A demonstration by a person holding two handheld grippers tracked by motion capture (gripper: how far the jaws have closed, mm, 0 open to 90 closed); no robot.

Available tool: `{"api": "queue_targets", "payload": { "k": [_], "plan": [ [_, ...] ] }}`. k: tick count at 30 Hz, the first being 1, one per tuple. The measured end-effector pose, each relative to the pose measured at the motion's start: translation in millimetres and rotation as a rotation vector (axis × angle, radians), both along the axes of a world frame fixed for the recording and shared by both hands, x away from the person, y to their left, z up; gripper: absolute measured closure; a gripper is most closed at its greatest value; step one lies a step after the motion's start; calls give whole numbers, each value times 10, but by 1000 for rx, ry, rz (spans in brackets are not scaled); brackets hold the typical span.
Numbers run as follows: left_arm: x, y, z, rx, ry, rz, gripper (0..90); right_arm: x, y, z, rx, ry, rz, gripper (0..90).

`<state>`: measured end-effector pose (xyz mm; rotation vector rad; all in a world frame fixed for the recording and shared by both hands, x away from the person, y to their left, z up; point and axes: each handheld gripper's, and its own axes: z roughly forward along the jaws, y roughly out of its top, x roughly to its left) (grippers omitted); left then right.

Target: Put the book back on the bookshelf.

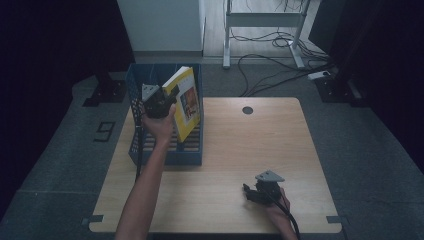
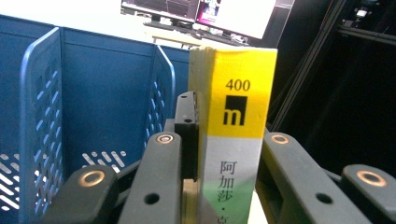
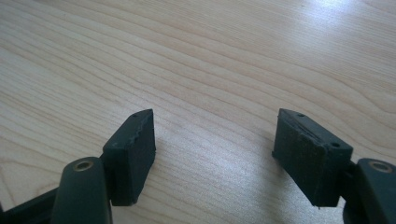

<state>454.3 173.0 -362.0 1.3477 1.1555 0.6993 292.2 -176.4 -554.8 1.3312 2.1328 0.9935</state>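
Note:
A yellow book [image 1: 186,102] stands tilted in the blue slotted file rack [image 1: 165,156] at the table's left. My left gripper [image 1: 167,100] is shut on it, and in the left gripper view both jaws press the sides of the book [image 2: 236,135], whose yellow, grey and green spine faces the camera. My right gripper [image 1: 248,192] rests low on the wooden table [image 1: 250,145] near its front right. In the right gripper view that gripper [image 3: 215,140] is open, with bare wood between its pads [image 3: 133,149].
The rack's blue dividers [image 2: 44,116] stand left of the book. A round cable hole [image 1: 247,110] sits at the table's far edge. Beyond the table are cables on the floor [image 1: 280,70] and a white desk frame [image 1: 265,20].

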Motion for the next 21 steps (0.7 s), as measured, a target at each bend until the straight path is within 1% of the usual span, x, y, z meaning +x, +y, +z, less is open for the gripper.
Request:
{"api": "queue_targets", "payload": {
  "k": [3, 6, 12, 18, 21],
  "plan": [
    [12, 0, -4, -7, -6, 13, 757, 0, 0, 0, 0, 0, 0, 287],
    [23, 14, -5, -11, -2, 24, 757, -1, -1, 0, -1, 0, 0, 288],
    [39, 26, -15, -3, -4, 42, 757, -5, -6, 1, 1, 2, -3, 288],
    [75, -26, -47, 2, -8, 49, 757, -7, -9, 1, 1, 2, -4, 288],
    [118, -76, -90, 10, 0, 52, 757, -9, -13, 1, 2, 3, -5, 288]
  ]
}}
